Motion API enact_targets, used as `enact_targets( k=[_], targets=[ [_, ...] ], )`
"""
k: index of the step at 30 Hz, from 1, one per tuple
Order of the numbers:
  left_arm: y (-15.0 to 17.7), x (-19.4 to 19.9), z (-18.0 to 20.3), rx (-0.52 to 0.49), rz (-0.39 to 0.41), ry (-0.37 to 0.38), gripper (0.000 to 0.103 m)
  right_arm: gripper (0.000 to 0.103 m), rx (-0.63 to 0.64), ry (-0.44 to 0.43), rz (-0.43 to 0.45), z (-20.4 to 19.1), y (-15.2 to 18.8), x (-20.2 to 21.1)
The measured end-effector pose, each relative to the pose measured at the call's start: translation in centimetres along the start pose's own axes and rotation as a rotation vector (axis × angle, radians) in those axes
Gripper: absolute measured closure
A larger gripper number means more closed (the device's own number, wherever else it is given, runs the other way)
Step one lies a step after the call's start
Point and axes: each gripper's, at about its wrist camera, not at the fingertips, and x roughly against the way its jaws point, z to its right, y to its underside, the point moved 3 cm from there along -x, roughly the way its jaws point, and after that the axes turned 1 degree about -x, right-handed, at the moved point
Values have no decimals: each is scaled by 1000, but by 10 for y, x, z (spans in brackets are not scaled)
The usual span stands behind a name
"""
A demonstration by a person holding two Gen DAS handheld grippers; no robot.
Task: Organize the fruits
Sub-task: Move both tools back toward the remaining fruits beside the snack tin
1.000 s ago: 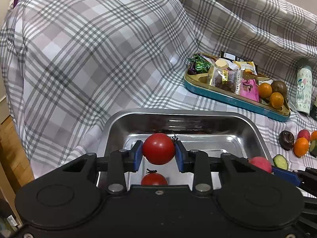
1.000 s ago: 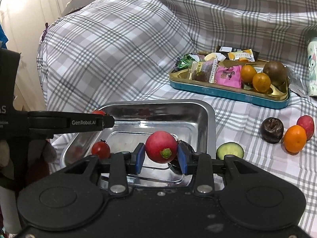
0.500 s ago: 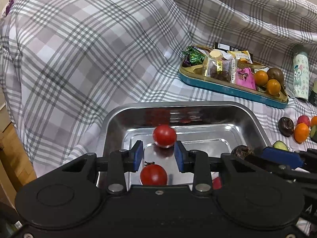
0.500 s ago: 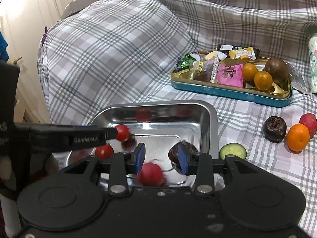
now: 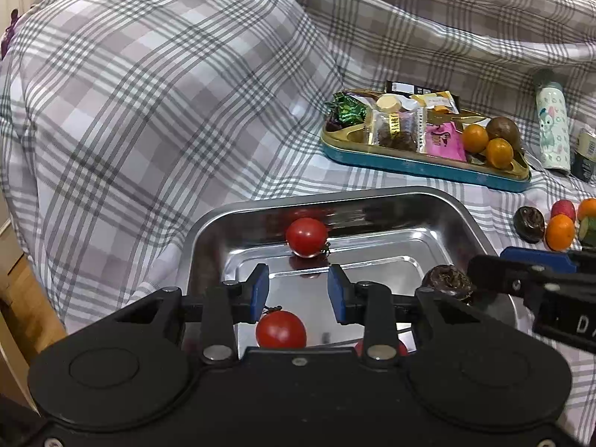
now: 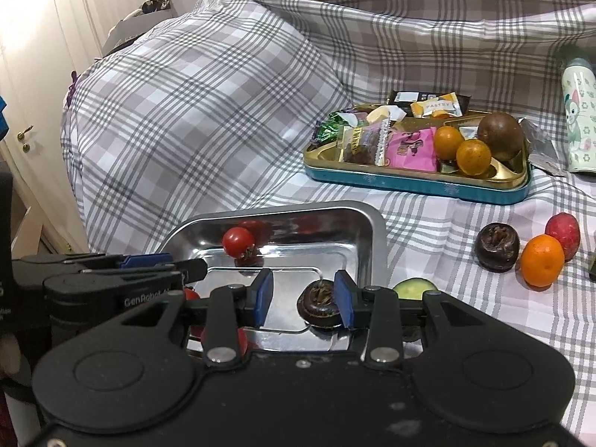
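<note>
both our claws, left gripper and right gripper, hang open and empty over the steel tray. the loose fruit lies at right of frame, nearer our right one.

Plaid cloth draped over bulky furniture and flat surface. Teal tin with gold inner tray on cloth. In tin: green foil candy, clear-wrapped snack, pink packet, yellow pastry packet. Pale bottle with cartoon print upright, right of tin. White door with brass handle at far left. Wood floor below cloth edge.
</note>
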Motion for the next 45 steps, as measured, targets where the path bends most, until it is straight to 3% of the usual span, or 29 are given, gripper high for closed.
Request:
enact_targets(
  k=[13, 30, 35, 45],
  targets=[
    [0, 6, 5, -17, 42, 47, 60, 64, -87, 117, 57, 36, -11, 10],
    [3, 9, 30, -123, 53, 48, 60, 64, -527, 454, 138, 181, -11, 63],
    [3, 11, 55, -145, 58, 116, 60, 64, -590, 500, 141, 203, -4, 74],
    [-22, 9, 139, -194, 112, 285, 60, 64, -568, 542, 143, 209, 1, 84]
  ],
)
